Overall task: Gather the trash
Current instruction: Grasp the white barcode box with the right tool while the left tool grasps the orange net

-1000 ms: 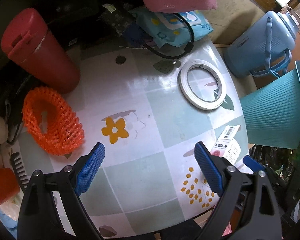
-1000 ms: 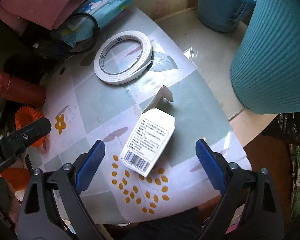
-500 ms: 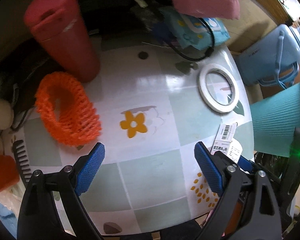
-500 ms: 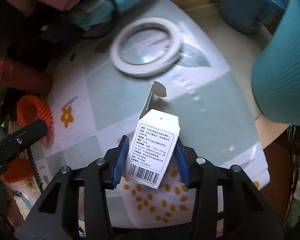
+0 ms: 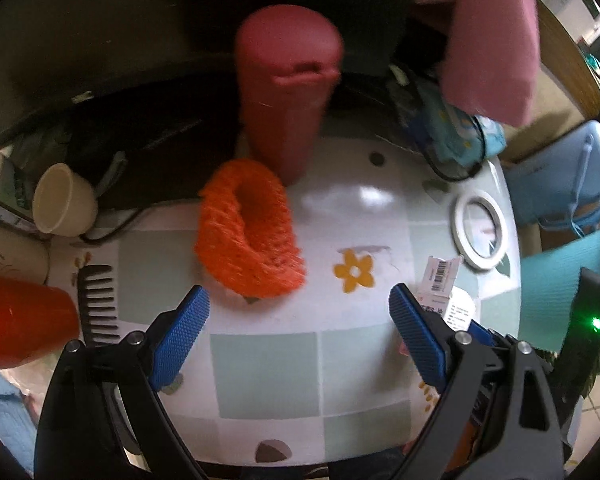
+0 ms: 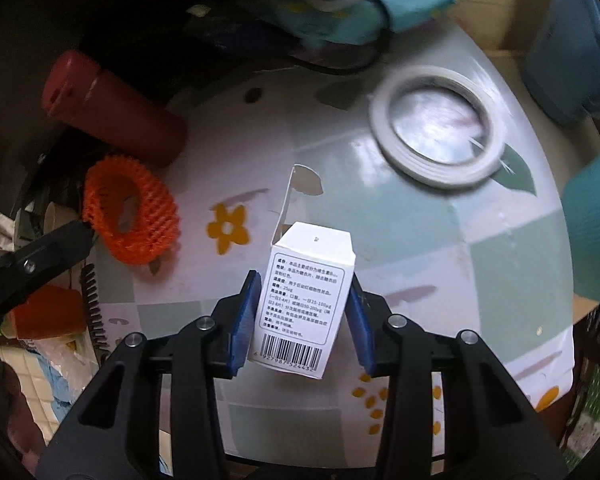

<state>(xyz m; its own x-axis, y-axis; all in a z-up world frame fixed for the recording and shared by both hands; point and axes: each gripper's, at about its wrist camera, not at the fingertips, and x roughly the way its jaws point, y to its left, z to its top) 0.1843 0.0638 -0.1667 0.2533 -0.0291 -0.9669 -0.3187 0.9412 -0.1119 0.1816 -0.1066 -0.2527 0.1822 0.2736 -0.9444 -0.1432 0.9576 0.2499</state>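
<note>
Right gripper: the right gripper (image 6: 304, 316) had its blue pads pressed against both sides of a small white box (image 6: 302, 300), pinching it, with the printed panel and barcode facing the camera.
Box position: the box sat between the pads above the flowered tablecloth (image 6: 380, 272), its open top flap sticking up behind it.
Left gripper: the left gripper (image 5: 296, 336) was spread wide with nothing between its pads, just short of an orange foam net (image 5: 248, 232).
Other items: a white tape ring (image 6: 436, 128) lay beyond the box; a red tumbler (image 5: 288, 92) stood just behind the net; a black comb (image 5: 100, 304) lay left of the left gripper, beside an orange cup (image 5: 20, 320).
Bin: a teal ribbed bin (image 6: 592, 224) stood at the table's right edge, cut off by the frame.
Hard to make out: whether the box rested on the cloth or hung clear of it could not be told. The tape ring and the blue packet (image 6: 352, 4) at the back were smeared by motion. From the left wrist view, only the top of the box showed behind the right pad.
Change from a second earlier: the right jaws had been wide apart with the box lying flat between them; now they gripped it upright. In the left view the net had moved from the far left to near centre.
</note>
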